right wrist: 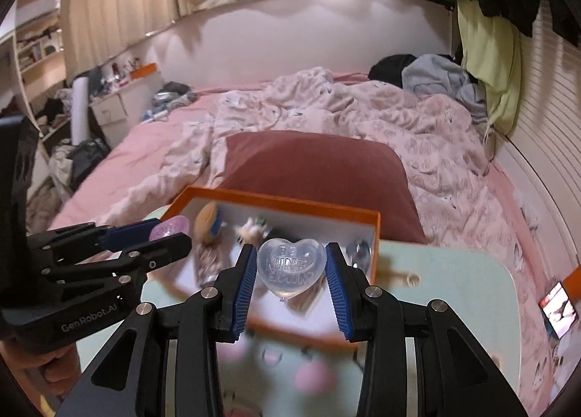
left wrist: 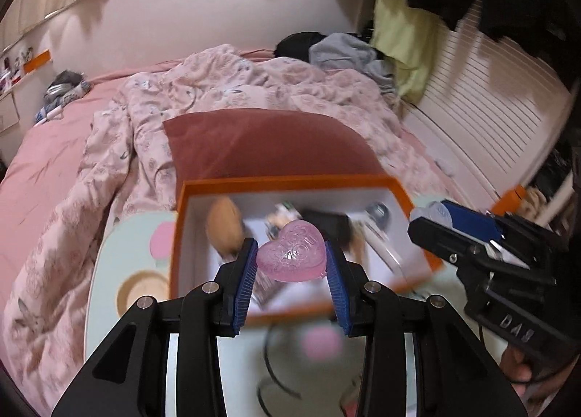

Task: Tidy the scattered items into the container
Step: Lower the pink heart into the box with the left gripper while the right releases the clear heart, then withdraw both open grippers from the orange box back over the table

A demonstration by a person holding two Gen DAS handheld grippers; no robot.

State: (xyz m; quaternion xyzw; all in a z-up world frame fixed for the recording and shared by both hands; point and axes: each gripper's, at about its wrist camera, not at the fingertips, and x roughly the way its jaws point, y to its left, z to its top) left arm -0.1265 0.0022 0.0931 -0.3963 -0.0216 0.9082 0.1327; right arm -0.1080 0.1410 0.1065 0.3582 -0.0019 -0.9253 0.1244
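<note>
Firmly between left gripper pads: pink heart

Your two grippers are black, silver-screwed, with ribbed blue pads; one body reads "GenRobot.AI".

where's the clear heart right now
The clear heart sits clamped in the right hand-held gripper, centre of the right wrist view, held over the near part of the orange box.

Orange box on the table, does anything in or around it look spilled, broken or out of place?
Nothing stands out. The orange cardboard box sits upright on the pale green table, small items loose inside. The picture is blurred, so fine damage cannot be judged.
</note>
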